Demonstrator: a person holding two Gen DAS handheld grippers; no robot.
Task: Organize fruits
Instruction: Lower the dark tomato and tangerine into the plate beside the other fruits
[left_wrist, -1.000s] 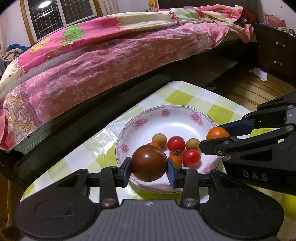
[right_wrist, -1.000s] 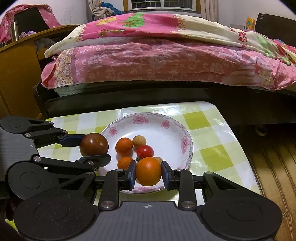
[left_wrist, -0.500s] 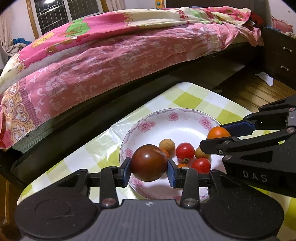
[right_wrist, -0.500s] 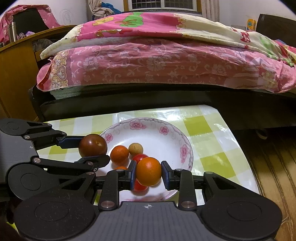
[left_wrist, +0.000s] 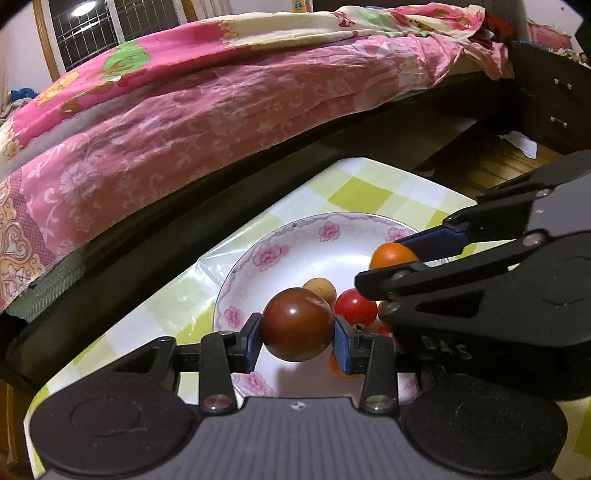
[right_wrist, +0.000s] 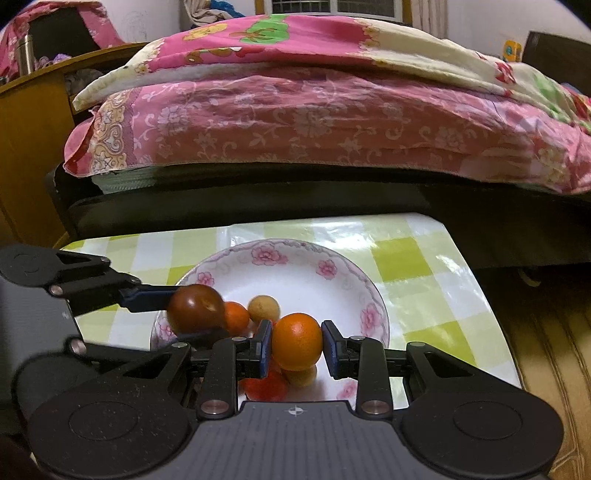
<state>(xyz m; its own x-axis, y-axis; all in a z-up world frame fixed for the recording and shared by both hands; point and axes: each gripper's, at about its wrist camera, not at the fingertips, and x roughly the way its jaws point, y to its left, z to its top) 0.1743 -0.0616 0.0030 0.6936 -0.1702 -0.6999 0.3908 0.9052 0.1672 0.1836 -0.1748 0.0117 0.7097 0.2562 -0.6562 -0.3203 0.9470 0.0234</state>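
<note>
Two fruits gripped above a flowered bowl.

Left gripper (left_wrist: 297, 334) clamped on a dark brown-red tomato (left_wrist: 296, 324), right gripper (right_wrist: 296, 347) clamped on an orange (right_wrist: 296, 340), both hanging over the white bowl (left_wrist: 295, 243) with pink flowers. In the bowl: a red cherry tomato (left_wrist: 355, 311), a tan round fruit (left_wrist: 320, 288), more small fruits partly hidden. Bowl on a green-and-white checked table cover (right_wrist: 417, 258), beside a bed with pink bedding (right_wrist: 314, 122). On the right gripper's side, blurred letters, "AS" readable only.
</note>
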